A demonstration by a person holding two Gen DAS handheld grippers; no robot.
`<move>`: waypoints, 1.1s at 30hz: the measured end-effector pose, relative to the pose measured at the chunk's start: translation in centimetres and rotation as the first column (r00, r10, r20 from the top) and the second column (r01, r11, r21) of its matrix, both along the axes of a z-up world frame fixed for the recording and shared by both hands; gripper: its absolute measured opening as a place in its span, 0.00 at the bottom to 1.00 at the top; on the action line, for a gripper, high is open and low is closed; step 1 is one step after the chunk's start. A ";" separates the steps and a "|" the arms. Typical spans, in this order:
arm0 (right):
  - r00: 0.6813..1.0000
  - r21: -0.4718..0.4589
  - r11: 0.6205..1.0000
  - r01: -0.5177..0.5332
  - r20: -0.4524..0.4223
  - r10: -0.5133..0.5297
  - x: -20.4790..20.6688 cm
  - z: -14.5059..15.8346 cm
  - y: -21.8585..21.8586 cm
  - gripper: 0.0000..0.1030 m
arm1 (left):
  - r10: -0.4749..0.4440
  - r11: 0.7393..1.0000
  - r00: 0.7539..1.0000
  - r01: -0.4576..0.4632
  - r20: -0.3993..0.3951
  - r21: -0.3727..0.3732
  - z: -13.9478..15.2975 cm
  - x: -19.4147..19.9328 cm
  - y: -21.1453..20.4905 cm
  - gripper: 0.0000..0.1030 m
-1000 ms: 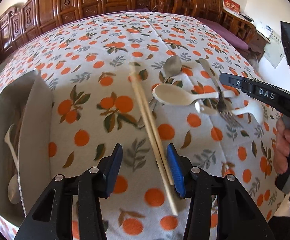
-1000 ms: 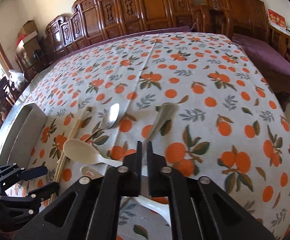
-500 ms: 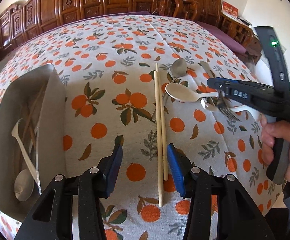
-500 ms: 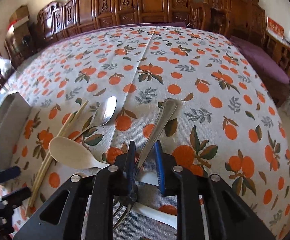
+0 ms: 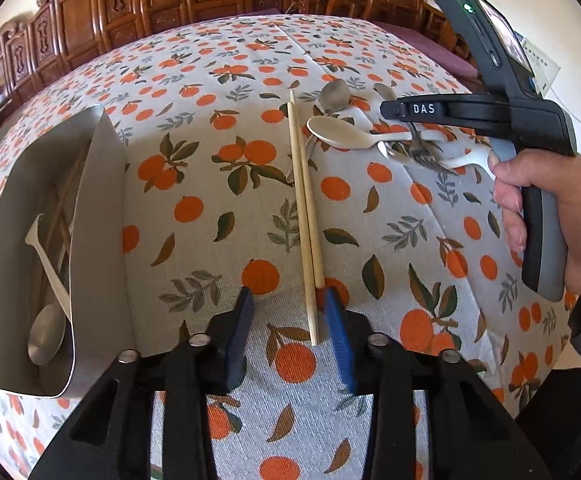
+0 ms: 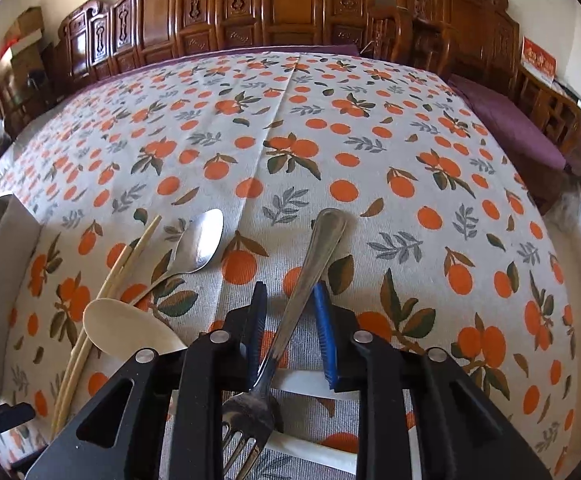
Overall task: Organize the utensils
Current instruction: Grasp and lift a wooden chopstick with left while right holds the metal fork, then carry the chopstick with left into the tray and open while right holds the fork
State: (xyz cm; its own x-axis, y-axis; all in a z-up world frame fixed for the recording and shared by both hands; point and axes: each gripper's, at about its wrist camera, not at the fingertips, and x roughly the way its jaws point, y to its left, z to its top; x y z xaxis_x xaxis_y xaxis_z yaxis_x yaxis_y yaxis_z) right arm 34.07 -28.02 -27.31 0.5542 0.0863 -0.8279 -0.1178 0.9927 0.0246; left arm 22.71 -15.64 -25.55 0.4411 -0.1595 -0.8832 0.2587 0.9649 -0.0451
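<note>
Left wrist view, nearest: the left gripper point(image 5: 286, 316) points steeply down at the table point(image 5: 194, 184), which is covered by a white cloth printed with oranges and leaves. Its jaws are closing at a narrow setting around the near ends of a pair of pale wooden chopsticks point(image 5: 304, 216). The blue pad on the right appears to touch the nearer stick; the left pad stands clear, so no grip is made. The chopsticks lie flat on the cloth, side by side, running away from the camera.

To the left stands a rectangular metal tray point(image 5: 98, 208) with raised walls. Inside it lie a steel spoon point(image 5: 46, 332), a white spoon and brown sticks.

Farther right, a cream plastic spoon point(image 5: 342, 136) lies just beside the far end of the chopsticks, touching a cluster of other utensils. A person's hand point(image 5: 550, 208) grips the handle of the right gripper above that cluster.

Right wrist view, nearest: the right gripper point(image 6: 290, 328) has its jaws closing, set narrow, astride the neck of a stainless steel fork point(image 6: 310, 264). The pads do not visibly press on it. The fork tines lie under the gripper body, over a white utensil handle. Beyond, a polished steel spoon point(image 6: 198, 244) rests beside the chopsticks. Carved wooden chairs point(image 6: 290, 4) line the far edge.
</note>
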 end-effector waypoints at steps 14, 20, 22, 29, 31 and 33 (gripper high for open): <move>0.999 0.123 0.992 -0.037 -0.028 0.041 -1.1 0.5 -1.3 0.09 | -0.021 0.998 1.000 0.020 0.008 0.061 -0.1 2.9 -0.8 0.12; 0.998 0.155 0.986 -0.056 0.004 0.056 -1.8 1.7 -1.5 0.09 | -0.023 0.997 1.000 0.023 0.004 0.069 0.0 5.1 -1.3 0.12; 0.998 0.158 0.985 -0.068 0.012 0.067 -2.0 1.9 -1.4 0.09 | -0.022 0.997 1.000 0.022 0.008 0.068 -0.1 5.7 -1.3 0.12; 0.991 0.191 0.973 -0.133 0.044 0.126 -2.9 2.9 -0.4 0.09 | -0.022 0.999 1.000 0.022 0.002 0.049 -0.1 6.6 -1.0 0.04; 0.988 0.202 0.967 -0.153 0.056 0.144 -3.4 3.3 0.1 0.09 | -0.016 0.999 1.000 0.016 0.005 0.046 0.0 6.3 -0.5 0.04; 0.984 0.210 0.962 -0.176 0.071 0.164 -4.1 3.9 0.7 0.09 | -0.007 0.999 1.000 0.007 0.012 0.035 0.4 6.0 0.1 0.04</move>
State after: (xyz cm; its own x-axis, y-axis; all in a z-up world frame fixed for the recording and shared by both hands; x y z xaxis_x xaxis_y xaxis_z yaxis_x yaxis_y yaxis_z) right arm 29.99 -27.32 -23.38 0.5581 0.3550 -0.7500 -0.2912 0.9302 0.2236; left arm 28.69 -15.54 -25.16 0.4507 -0.1319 -0.8829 0.2657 0.9640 -0.0084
